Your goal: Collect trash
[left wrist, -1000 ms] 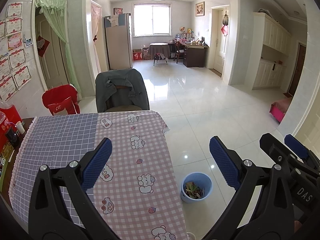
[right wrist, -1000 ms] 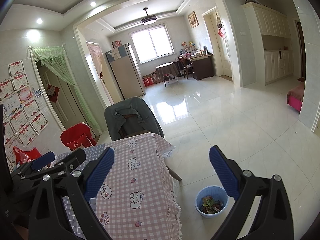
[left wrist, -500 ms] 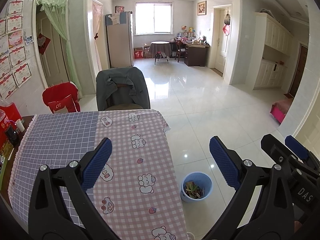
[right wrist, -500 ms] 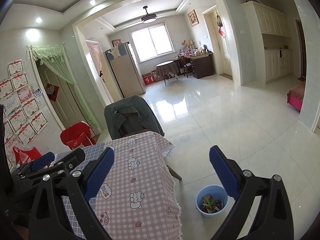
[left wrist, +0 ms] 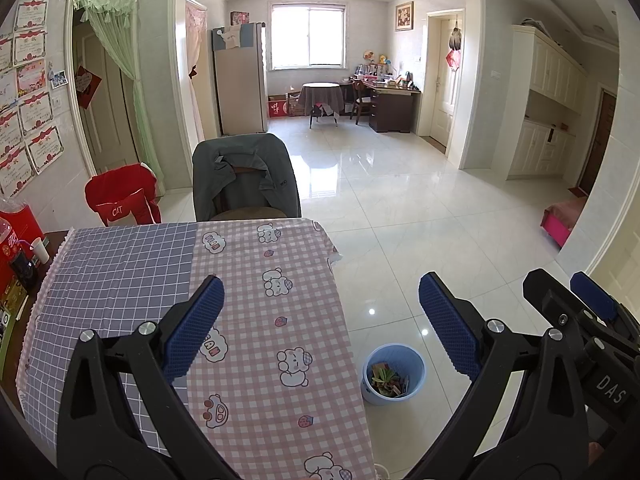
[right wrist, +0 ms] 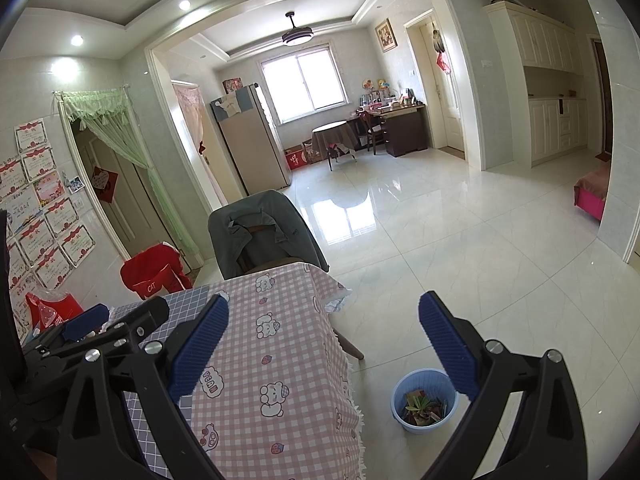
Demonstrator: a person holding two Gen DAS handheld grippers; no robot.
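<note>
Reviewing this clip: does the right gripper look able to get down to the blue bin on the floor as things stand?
Probably yes. The right gripper is open and empty, and the blue bin stands on bare floor beside the table, with nothing between them; it sits well below, so a downward reach is needed.

The table (left wrist: 120,280) wore a cloth in two parts — grey-blue grid at nine o'clock, pink check with cartoon bears (left wrist: 276,282) toward three. Nothing lay on the cloth itself; its bare wooden edge at nine o'clock carried a white cup (left wrist: 40,250) and small clutter. The glossy tile floor (left wrist: 400,208) bore a blue bin (left wrist: 394,374) of scraps at five o'clock — just beside the table.
</note>
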